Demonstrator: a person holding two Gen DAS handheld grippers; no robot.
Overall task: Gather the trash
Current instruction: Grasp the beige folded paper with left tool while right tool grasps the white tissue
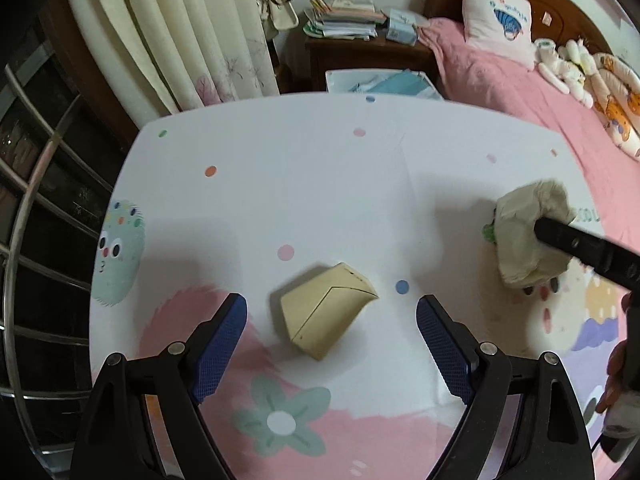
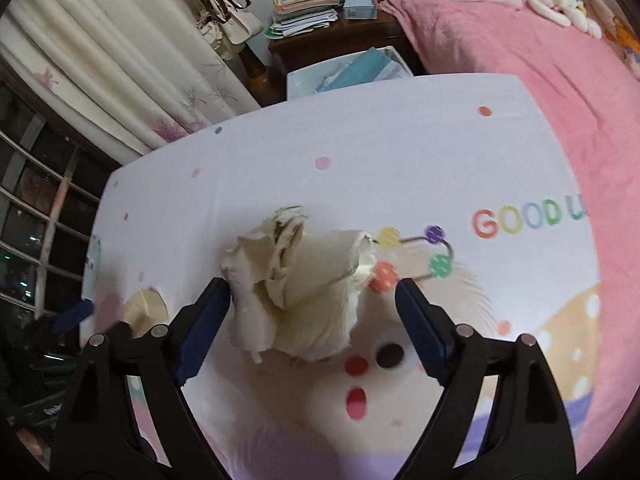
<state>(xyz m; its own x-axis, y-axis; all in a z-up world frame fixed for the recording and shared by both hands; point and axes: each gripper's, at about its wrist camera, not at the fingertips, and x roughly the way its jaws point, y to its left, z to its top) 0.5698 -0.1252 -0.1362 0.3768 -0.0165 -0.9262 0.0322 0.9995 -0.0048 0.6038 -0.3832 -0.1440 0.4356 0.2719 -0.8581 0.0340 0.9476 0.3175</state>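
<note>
Cream tissue wad: crumpled paper lying on the table cover, between the right gripper's fingers; its near underside is hidden from the right wrist view.
Right gripper: fingers spread wide around the wad; the left pad looks to touch the paper's edge, the right pad stands apart from it. From the left wrist view only one black finger shows against the wad, the rest cut off at the frame edge.
Yellow carton: a small folded cardboard box on the cover, just ahead of the left gripper's fingers. The right wrist view shows only a blurred corner of it, partly behind the gripper frame.
Left gripper: blue-padded fingers spread wide, to either side of the carton and touching nothing.
Table cover: white with coloured dots and cartoon prints; "GOOD LU" lettering reads only from the right wrist view, cut off at the edge.
Trash count: two pieces, one wad and one carton.
White bin: beyond the table's far edge, holding teal-and-white items too unclear to name.
</note>
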